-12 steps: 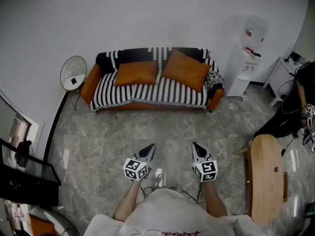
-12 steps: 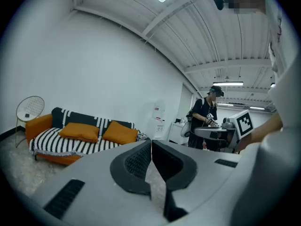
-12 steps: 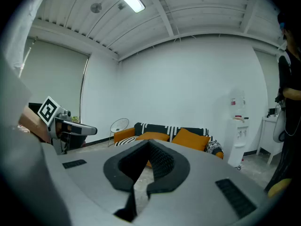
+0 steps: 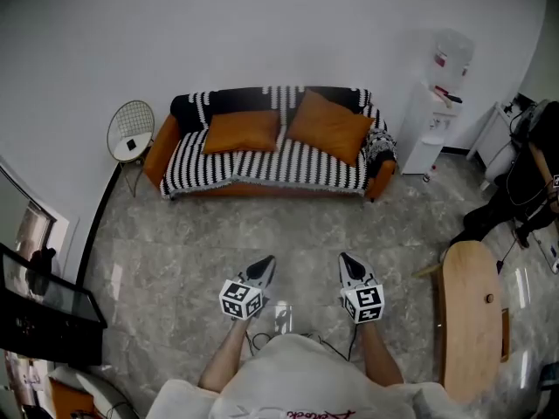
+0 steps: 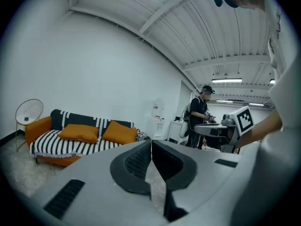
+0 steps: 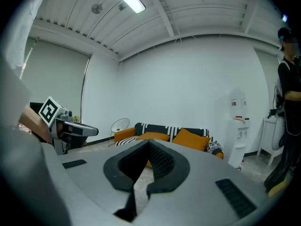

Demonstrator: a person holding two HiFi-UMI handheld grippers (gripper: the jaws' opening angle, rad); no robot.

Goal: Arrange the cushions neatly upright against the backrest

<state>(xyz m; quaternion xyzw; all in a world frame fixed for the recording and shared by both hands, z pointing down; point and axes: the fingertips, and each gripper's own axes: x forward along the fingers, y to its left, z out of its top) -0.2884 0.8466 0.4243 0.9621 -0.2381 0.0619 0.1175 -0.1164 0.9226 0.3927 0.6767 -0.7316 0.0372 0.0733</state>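
Note:
Two orange cushions lie on an orange sofa (image 4: 160, 151) under a black-and-white striped throw. The left cushion (image 4: 242, 131) lies nearly flat on the seat. The right cushion (image 4: 330, 127) leans tilted against the backrest. Both cushions appear small in the left gripper view (image 5: 80, 132) and the right gripper view (image 6: 191, 139). My left gripper (image 4: 264, 268) and right gripper (image 4: 349, 265) are held side by side over the floor, well short of the sofa. Both are shut with nothing between the jaws.
A round wire side table (image 4: 130, 131) stands left of the sofa. A white water dispenser (image 4: 434, 112) stands to its right. A wooden table (image 4: 470, 312) is at my right, with a person (image 4: 524, 182) beyond it. A dark glass unit (image 4: 39, 312) is at the left edge.
The person at the right edge has shifted a little. My grippers and the cushions have not moved.

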